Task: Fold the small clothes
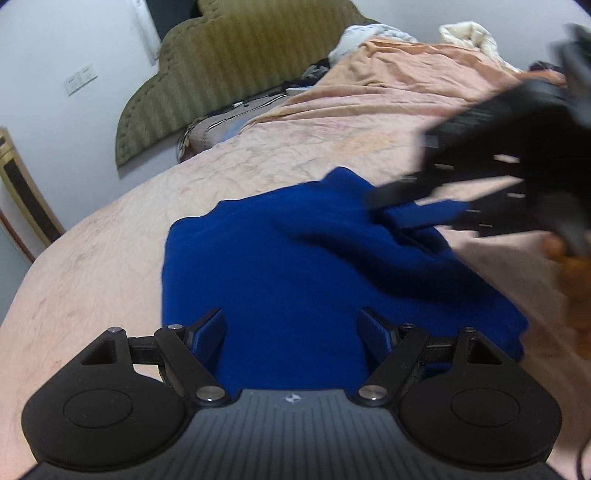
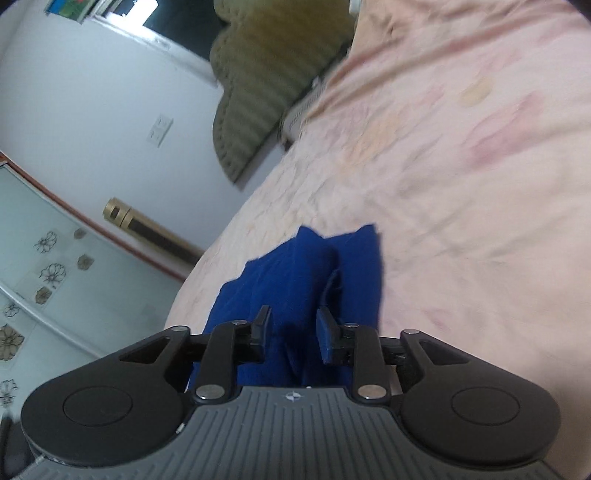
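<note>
A dark blue garment (image 1: 295,266) lies bunched on the pink bedspread (image 1: 110,258). My left gripper (image 1: 295,332) is open just above its near edge, with cloth between the fingers but not pinched. My right gripper (image 1: 391,210) shows blurred at the right of the left wrist view, its fingers at the garment's far right corner. In the right wrist view the right gripper (image 2: 293,332) has its fingers partly closed with a fold of the blue garment (image 2: 306,269) between them; whether the fold is pinched is unclear.
An olive padded headboard (image 1: 221,74) stands at the bed's far end. Crumpled white and cream bedding (image 1: 465,33) lies beyond an orange blanket (image 1: 406,74). A gold upright unit (image 2: 147,229) stands by the wall. A hand (image 1: 572,266) holds the right gripper.
</note>
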A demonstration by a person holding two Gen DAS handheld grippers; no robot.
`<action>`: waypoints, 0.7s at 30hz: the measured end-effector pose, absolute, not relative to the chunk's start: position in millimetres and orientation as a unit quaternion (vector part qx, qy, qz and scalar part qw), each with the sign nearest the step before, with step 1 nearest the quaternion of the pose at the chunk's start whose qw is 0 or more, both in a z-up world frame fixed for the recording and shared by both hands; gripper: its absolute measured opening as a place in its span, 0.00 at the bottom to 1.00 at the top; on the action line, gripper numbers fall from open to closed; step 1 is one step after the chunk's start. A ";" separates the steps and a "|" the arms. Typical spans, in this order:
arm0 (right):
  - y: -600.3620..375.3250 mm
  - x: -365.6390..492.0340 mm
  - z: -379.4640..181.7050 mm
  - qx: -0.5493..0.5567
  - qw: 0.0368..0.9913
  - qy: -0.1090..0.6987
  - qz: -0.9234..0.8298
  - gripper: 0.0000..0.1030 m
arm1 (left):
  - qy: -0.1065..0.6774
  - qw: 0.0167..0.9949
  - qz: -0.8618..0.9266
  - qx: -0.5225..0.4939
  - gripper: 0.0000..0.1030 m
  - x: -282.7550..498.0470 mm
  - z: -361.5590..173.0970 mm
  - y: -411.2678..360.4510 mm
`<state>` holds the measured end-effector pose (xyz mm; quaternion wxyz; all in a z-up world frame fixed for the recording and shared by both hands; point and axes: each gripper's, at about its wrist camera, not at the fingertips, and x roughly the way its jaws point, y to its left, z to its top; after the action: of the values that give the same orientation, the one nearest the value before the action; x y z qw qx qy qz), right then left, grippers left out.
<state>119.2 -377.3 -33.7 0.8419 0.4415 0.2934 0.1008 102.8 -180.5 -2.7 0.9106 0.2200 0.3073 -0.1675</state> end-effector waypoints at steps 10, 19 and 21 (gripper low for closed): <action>-373.1 128.7 -35.5 0.396 0.870 0.286 0.061 0.07 | 0.308 0.910 -0.175 0.214 0.77 96.3 -8.2 -179.4; -370.7 103.7 -16.0 0.361 0.897 0.253 0.042 0.21 | 0.317 0.911 -0.170 0.203 0.77 93.8 -6.9 -174.4; -364.5 93.2 -5.4 0.338 0.906 0.247 0.063 0.23 | 0.319 0.911 -0.168 0.202 0.77 93.3 -7.3 -174.8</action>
<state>93.2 -364.5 -5.4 0.9057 0.3383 0.2473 0.0632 93.3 -174.8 -7.3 0.9109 0.2015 0.3186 -0.1675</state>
